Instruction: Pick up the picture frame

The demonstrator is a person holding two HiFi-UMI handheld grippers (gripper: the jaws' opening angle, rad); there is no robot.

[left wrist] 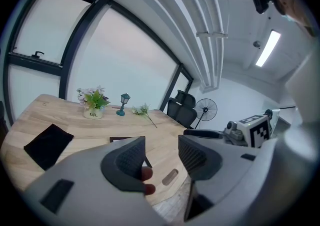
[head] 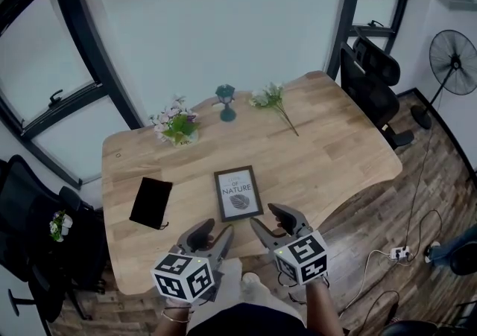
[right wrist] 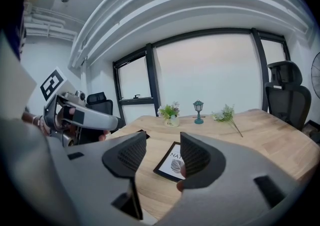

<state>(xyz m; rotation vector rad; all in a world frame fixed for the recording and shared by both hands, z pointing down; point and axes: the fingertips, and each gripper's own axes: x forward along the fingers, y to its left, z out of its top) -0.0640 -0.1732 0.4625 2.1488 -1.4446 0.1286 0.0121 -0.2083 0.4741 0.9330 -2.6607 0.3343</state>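
Observation:
The picture frame (head: 238,193) lies flat on the wooden table (head: 335,156), near its front edge. It is dark-rimmed, with a leaf print. My left gripper (head: 221,225) hovers just short of the frame's near left corner, and my right gripper (head: 262,214) is at its near right corner. Both stand open with nothing between the fingers. In the right gripper view the frame (right wrist: 170,164) shows between the wide jaws of the gripper (right wrist: 162,150). The left gripper view shows its gripper (left wrist: 161,150) open, with only a dark sliver of the frame (left wrist: 121,139) above the left finger.
A black pouch (head: 151,202) lies left of the frame. A pot of flowers (head: 177,126), a small green lantern (head: 226,102) and a loose flower sprig (head: 274,103) stand along the far edge. Office chairs (head: 373,81) flank the table; a fan (head: 455,51) stands far right.

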